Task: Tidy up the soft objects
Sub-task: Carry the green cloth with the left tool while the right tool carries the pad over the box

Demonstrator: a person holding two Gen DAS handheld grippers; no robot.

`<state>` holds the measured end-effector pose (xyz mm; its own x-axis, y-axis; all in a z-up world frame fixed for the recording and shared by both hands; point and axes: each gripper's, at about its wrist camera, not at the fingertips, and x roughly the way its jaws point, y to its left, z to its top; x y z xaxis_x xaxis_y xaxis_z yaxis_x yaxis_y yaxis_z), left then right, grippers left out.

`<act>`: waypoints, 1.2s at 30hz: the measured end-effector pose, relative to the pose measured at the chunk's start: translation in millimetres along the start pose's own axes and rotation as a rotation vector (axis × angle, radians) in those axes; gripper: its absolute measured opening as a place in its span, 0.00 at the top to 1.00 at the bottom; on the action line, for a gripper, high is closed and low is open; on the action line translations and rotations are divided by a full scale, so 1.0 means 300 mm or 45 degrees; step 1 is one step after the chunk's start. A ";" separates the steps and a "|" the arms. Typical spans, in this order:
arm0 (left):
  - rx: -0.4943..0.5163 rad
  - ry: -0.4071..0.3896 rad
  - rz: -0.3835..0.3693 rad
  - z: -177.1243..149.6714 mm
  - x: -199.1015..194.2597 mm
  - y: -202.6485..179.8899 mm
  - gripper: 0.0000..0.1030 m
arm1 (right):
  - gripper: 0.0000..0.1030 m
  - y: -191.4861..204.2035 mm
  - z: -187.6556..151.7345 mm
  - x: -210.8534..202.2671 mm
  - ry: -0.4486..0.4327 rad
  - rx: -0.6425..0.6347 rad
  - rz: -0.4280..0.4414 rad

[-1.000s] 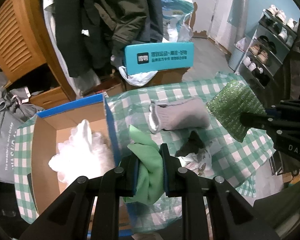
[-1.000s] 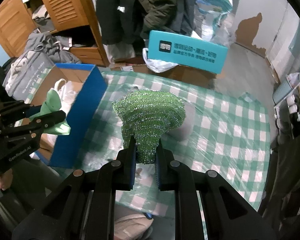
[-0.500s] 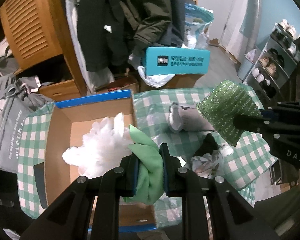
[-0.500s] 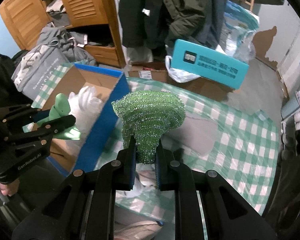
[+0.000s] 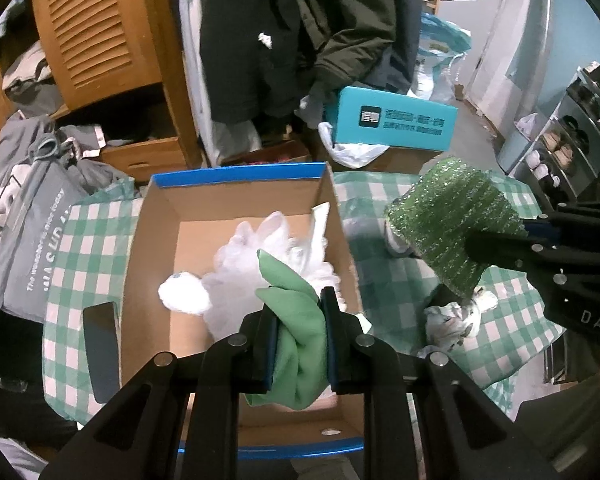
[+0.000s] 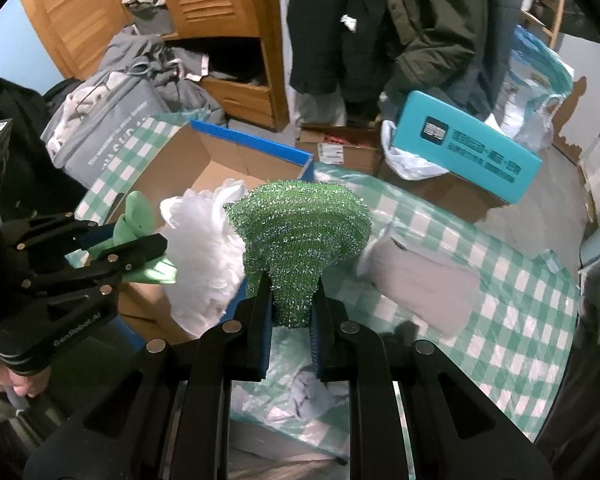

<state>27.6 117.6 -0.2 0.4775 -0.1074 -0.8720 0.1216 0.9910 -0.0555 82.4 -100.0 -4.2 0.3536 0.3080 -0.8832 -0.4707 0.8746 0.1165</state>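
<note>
Green cloth (image 5: 296,344) is squeezed by the left gripper (image 5: 299,344) right above the cardboard box (image 5: 236,200), while the sparkly green scrubber (image 6: 300,248), pinched by the right gripper (image 6: 290,316), is held beside the box.

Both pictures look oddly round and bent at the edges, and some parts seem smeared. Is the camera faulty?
No, likely just fisheye lenses. Left wrist view: dark corners, cabinet bowed, hanging coats slightly smeared, cloth in the jaws sharp. Right wrist view: same curved rim, grey item on the tablecloth soft, scourer crisp. Light is dim and bluish in both.
</note>
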 end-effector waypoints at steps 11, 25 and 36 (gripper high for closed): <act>-0.056 0.034 0.038 -0.041 0.035 0.117 0.82 | 0.86 0.126 0.046 0.086 0.058 -0.069 0.042; -0.122 0.103 0.101 -0.117 0.088 0.249 0.82 | 0.86 0.272 0.046 0.208 0.165 -0.149 0.085; -0.134 0.139 0.114 -0.143 0.104 0.283 0.79 | 0.86 0.339 0.034 0.284 0.240 -0.184 0.107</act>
<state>15.4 201.7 -53.1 0.3842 -0.0147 -0.9231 -0.0115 0.9997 -0.0207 72.9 19.0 -63.1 0.1576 0.2898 -0.9440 -0.6076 0.7820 0.1386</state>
